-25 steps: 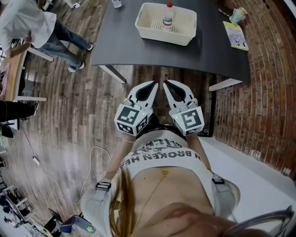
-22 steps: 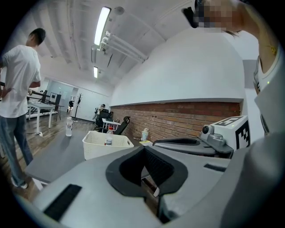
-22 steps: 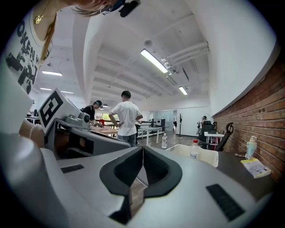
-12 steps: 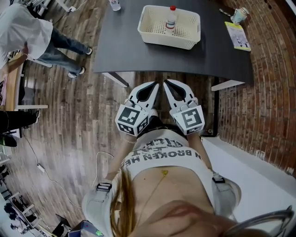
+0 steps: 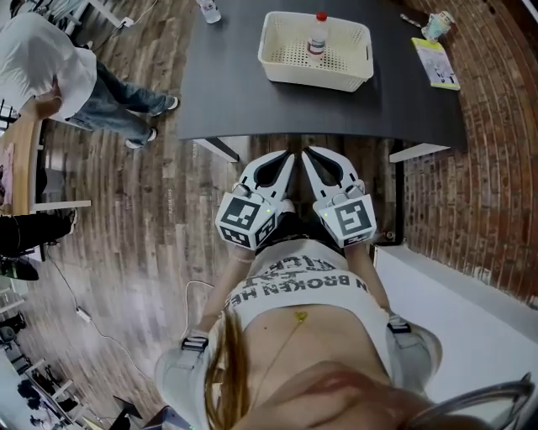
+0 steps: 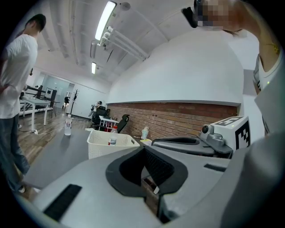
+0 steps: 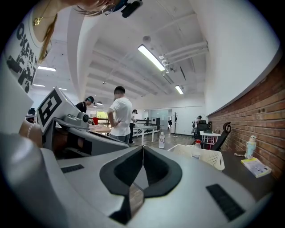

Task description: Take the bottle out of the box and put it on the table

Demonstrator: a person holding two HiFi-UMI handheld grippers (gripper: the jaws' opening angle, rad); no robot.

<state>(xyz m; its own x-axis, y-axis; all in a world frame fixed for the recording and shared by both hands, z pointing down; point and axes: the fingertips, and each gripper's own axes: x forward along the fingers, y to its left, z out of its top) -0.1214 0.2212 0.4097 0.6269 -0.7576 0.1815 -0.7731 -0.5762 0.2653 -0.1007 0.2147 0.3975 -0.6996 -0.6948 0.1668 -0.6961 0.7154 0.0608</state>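
A: Down at waist level, the person is holding both claws side by side. The left gripper [image 5: 288,156] and the right gripper [image 5: 306,153] are almost touching at the tips and pointing at the near edge of the dark table [image 5: 235,92]. Is either one carrying anything?

B: Nope, both are sitting clenched on nothing. In the left gripper view the ribbed pads [image 6: 156,168] are pressing flat together with no gap, and the right gripper view is showing the same thing. Neither claw is reaching over the tabletop.

A: So where's the bottle hanging out?

B: The bottle [image 5: 318,28] is standing upright inside the white box [image 5: 321,77], the plastic kind with holes in its sides. Its red cap is pointing up, and it's well apart from both claws. The box is sitting around the middle of the table.

A: Anything further back?

B: A second bottle [image 5: 209,10] is standing near the table's far left corner. A yellow booklet [image 5: 435,63] is lying by the right edge, with a small cup-like thing [image 5: 435,25] just beyond it. Off to the left a person in a white shirt [image 5: 50,67] is standing on the wood floor [image 5: 151,218], and a brick wall [image 5: 487,168] is running along the right.
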